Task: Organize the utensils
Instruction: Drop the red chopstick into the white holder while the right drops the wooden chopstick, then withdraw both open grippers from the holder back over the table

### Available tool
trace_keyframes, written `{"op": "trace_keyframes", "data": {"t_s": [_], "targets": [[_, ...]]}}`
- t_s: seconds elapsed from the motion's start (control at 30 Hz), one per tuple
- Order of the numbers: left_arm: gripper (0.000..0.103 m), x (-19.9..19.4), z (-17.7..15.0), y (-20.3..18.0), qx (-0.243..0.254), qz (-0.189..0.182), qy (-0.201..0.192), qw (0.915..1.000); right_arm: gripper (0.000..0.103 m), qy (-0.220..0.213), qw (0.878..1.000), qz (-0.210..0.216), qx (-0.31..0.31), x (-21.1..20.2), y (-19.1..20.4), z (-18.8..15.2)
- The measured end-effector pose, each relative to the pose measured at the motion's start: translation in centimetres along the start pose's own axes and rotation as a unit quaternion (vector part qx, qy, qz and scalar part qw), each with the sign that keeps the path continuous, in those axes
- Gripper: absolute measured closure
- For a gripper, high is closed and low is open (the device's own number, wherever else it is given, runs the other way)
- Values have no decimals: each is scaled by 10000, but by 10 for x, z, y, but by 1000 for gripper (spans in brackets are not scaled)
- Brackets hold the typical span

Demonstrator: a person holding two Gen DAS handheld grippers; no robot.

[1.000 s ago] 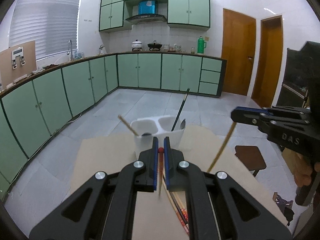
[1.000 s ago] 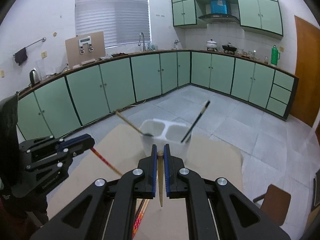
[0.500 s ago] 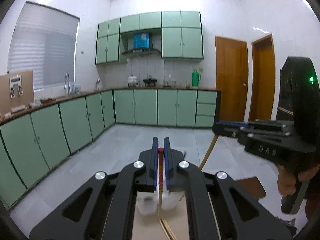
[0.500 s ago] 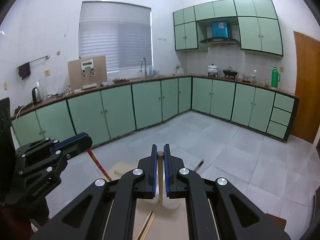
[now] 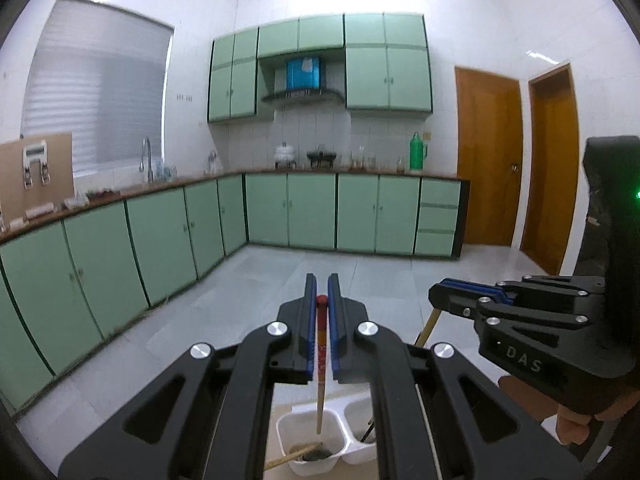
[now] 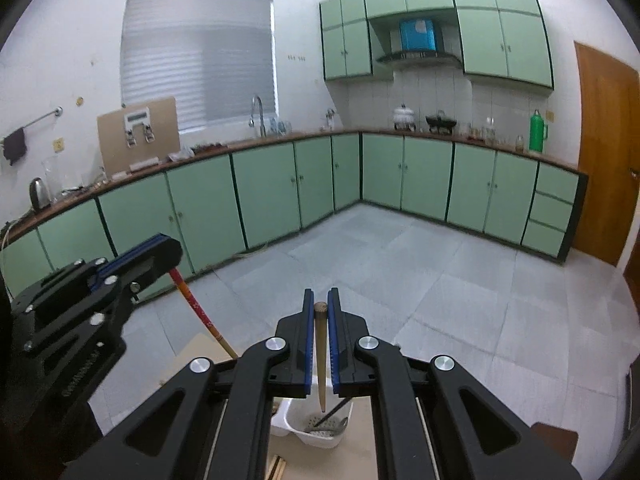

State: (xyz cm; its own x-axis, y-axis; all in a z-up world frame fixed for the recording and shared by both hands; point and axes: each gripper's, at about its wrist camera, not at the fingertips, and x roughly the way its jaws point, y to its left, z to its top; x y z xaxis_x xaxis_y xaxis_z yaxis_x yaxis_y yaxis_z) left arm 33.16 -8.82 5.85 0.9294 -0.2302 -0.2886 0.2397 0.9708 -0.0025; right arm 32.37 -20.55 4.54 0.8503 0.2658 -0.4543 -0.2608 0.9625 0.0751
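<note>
Left fingers (image 5: 322, 300): we pinch a red-tipped chopstick (image 5: 320, 364) upright, so it drops into the white holder (image 5: 296, 426).
Right fingers (image 6: 321, 306): we clamp a plain wooden chopstick (image 6: 321, 356) likewise.

"das" in raised letters on right gripper (image 5: 440, 294) body.

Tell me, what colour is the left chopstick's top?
Red chopstick, best seen in the left wrist view.

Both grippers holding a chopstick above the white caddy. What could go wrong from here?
1. The red-topped chopstick in the left gripper hangs over the caddy compartment holding a wooden-handled utensil; it may snag.
2. The plain chopstick in the right gripper could hit the slotted spoon.
</note>
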Motion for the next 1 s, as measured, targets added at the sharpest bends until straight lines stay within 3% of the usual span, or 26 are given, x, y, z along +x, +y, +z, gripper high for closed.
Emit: {"op": "trace_keyframes", "data": {"t_s": [0.33,0.47,0.57,0.83,0.9,1.0], "targets": [[98,43,-48,26,-127,-85,704,9974,96,436,9990,37,9,38,-3,-38],[97,44,-54,34,-143,-65,783,9968,95,440,9990,13,85,35,-7,-43],[96,40,-54,37,-184,-63,788,9967,88,397,9991,-23,117,29,-9,-44],[63,-7,-56,40,-169,71,639,9978,57,116,9994,-187,263,-11,-18,-52],[48,-24,-61,41,-209,124,628,9977,47,8,9993,-256,269,-29,-18,-62],[41,-50,-76,40,-239,119,634,9976,33,-90,9991,-350,209,-53,-15,-81]]}}
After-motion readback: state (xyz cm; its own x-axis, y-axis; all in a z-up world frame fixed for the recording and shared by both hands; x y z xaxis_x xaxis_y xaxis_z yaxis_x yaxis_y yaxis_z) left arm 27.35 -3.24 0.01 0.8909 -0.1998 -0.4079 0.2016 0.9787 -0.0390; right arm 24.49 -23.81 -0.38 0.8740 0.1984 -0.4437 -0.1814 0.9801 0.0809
